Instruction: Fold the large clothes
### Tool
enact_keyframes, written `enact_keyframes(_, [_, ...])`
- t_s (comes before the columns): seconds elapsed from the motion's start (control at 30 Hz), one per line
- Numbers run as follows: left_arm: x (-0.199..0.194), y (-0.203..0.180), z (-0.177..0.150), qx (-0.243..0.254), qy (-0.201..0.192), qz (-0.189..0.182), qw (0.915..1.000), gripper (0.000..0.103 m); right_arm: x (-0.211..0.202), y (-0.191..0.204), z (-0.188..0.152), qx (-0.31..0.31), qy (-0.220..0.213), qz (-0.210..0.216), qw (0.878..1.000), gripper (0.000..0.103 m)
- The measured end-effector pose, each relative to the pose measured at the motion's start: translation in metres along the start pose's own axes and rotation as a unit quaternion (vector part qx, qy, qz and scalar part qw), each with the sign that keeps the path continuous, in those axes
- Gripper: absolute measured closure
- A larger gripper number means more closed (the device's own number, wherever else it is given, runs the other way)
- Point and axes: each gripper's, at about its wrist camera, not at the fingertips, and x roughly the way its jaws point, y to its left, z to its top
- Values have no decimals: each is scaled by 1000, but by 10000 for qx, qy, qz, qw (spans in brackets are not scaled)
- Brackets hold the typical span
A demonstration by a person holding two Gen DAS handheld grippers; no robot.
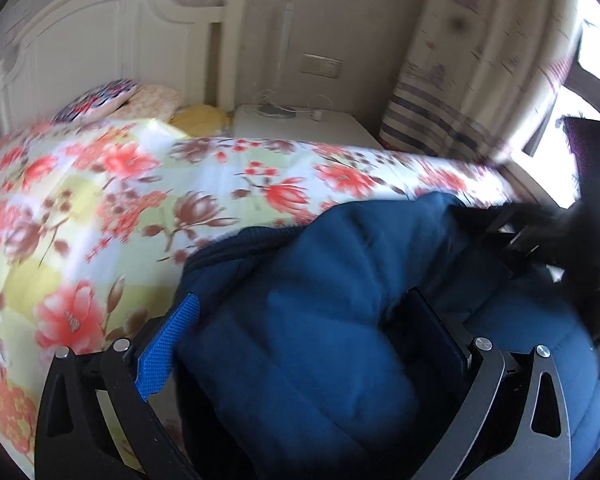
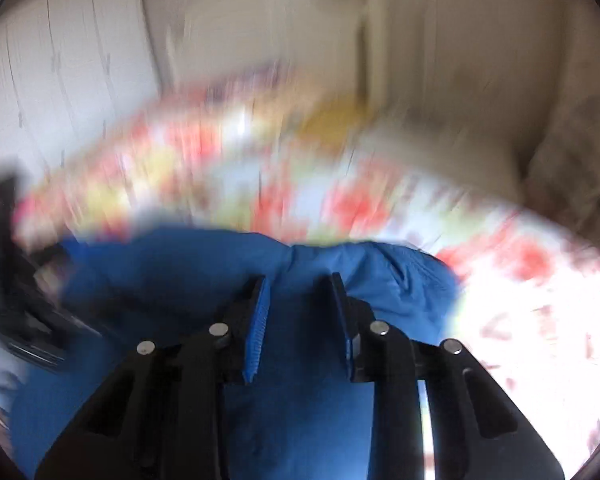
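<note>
Bulging blue padded jacket (image 1: pixel 308 320), bunched

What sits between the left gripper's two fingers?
A thick fold of the puffy dark blue quilted jacket fills the left gripper, from its blue ribbed pad across to the other; the left wrist view shows this.

Matt blue padded cloth jacket (image 1: pixel 320 320); floral cotton-like bedcover (image 1: pixel 140 200).

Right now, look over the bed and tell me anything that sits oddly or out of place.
The blue padded jacket is not laid flat: it is bunched in a puffy heap on the floral bedspread, with a thick fold between the fingers of the left gripper. The right wrist view is badly blurred. Nothing looks spilled or damaged.
</note>
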Motion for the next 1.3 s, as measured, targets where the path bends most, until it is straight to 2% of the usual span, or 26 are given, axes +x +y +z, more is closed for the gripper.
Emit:
enact_keyframes(0.1, [7,10,1,-222,169,-164,9995,4,6,-4,9,56,183,208,9996,74])
enact_keyframes(0.2, [7,10,0,-216,166,-181,9995,4,1,5,13,-411,285,-93,9987,74])
enact_keyframes(0.27, [6,9,-1,-215,139,-143,9996,4,-13,3,18,-394,46,-203,9990,74])
enact_keyframes(0.37, [5,13,-2,-324,128,-195,9992,4,-38,-19,24,216,-588,-445,9970,74])
enact_keyframes(0.4, [6,14,-2,-356,135,-214,9990,4,-36,-32,24,492,-604,-493,9957,74])
enact_keyframes(0.47, [7,16,-2,-402,155,-237,9988,4,-7,-44,16,588,-69,-497,9970,71])
enact_keyframes(0.5, [7,17,-2,-428,164,-206,9987,4,15,-44,6,525,227,-311,9979,71])
enact_keyframes(0.53, [8,18,-2,-455,173,-213,9986,4,15,-47,0,633,-80,-197,9978,71])
enact_keyframes(0.6, [8,20,-2,-507,186,-254,9982,4,15,-50,4,724,47,-190,9972,71])
enact_keyframes(0.67, [7,18,-2,-475,161,-211,9985,4,9,-37,20,327,333,-651,9968,71])
enact_keyframes(0.73, [6,18,-3,-462,145,-174,9987,4,-4,-19,34,-54,256,-1083,9938,70])
enact_keyframes(0.77, [6,19,-3,-467,144,-176,9986,4,-15,-5,43,-226,78,-1027,9944,69])
enact_keyframes(0.83, [6,20,-3,-496,146,-191,9985,4,-26,18,51,-417,-108,-612,9972,61])
enact_keyframes(0.87, [7,21,-3,-514,149,-206,9984,4,-22,31,51,-612,-45,-434,9972,59])
enact_keyframes(0.9, [7,21,-3,-524,150,-218,9983,4,-11,40,49,-771,213,-375,9961,57])
enact_keyframes(0.93, [6,21,-3,-530,145,-223,9982,4,11,51,42,-962,628,-432,9924,58])
enact_keyframes(0.97, [7,22,-4,-547,157,-189,9982,4,34,59,32,-1183,906,-675,9865,57])
enact_keyframes(1.07, [9,26,-4,-658,226,-222,9973,4,39,57,35,-1005,964,-665,9880,56])
enact_keyframes(1.2, [0,21,-3,-508,124,-46,9986,4,29,71,31,-1324,713,-1277,9804,45])
enact_keyframes(1.27, [-26,22,-4,-435,-206,402,9980,4,12,78,32,-1439,542,-1454,9774,44])
enact_keyframes(1.3, [-46,24,-6,-445,-489,778,9948,4,-4,78,33,-1383,427,-1385,9797,44])
